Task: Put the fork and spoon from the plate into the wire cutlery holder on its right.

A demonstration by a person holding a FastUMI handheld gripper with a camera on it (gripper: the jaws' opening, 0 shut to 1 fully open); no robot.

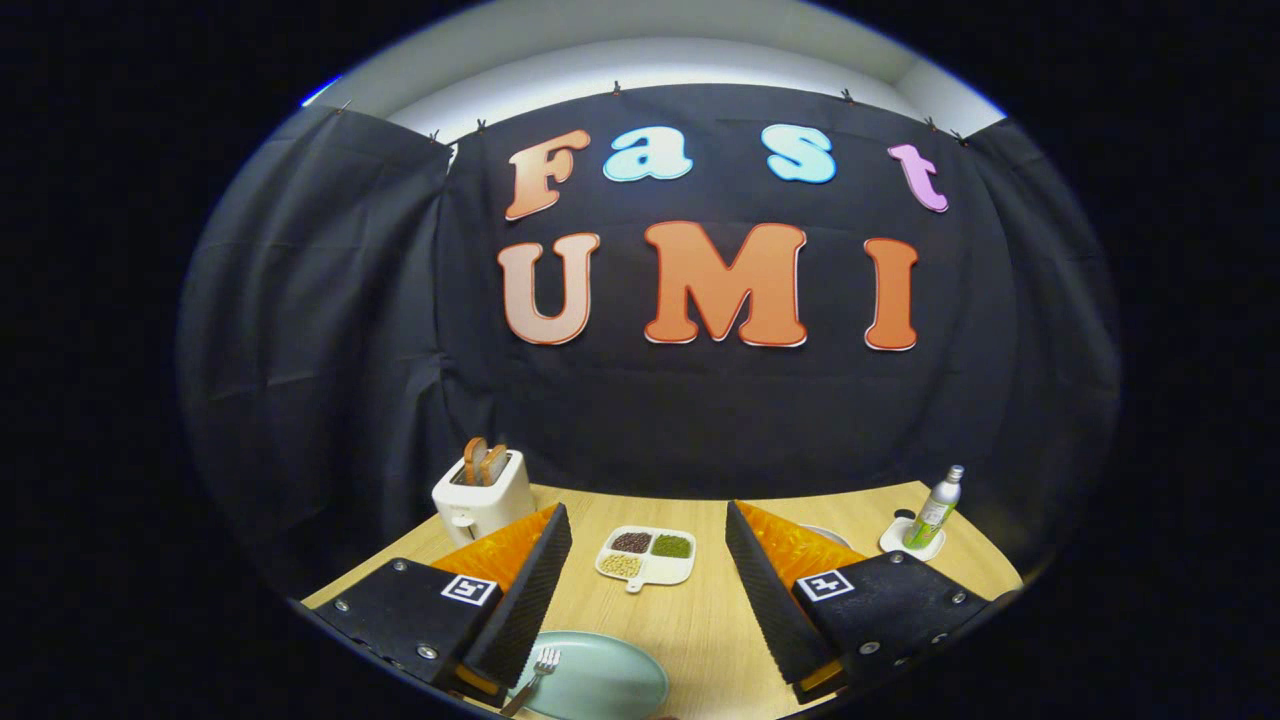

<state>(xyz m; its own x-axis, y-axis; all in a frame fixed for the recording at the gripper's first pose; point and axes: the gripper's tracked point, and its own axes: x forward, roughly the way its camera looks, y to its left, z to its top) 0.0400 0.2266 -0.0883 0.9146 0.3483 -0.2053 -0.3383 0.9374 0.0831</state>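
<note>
Gripper: the gripper [648, 590] is held above the wooden table [700, 610], its two fingers spread wide with nothing between them.
Plate: a pale green plate [600, 682] lies below and just ahead of the left finger [530, 590], near the table's front edge.
Fork: the fork [538, 672] rests on the plate's left part, tines pointing away from the gripper; its handle end is cut off from sight.
Spoon: cannot be made out on the visible part of the plate.
Wire cutlery holder: not identified; the right finger [770, 590] covers much of the table to the plate's right.
Other items: a toaster [482, 497] with bread in its slots at far left; a divided dish [646, 556] of beans between and beyond the fingers; a bottle [936, 510] on a coaster at far right.
Progress: judged as barely begun. The fork is still on the plate, ungrasped.
Remaining: both transfers appear outstanding, starting with a descent onto the fork.
</note>
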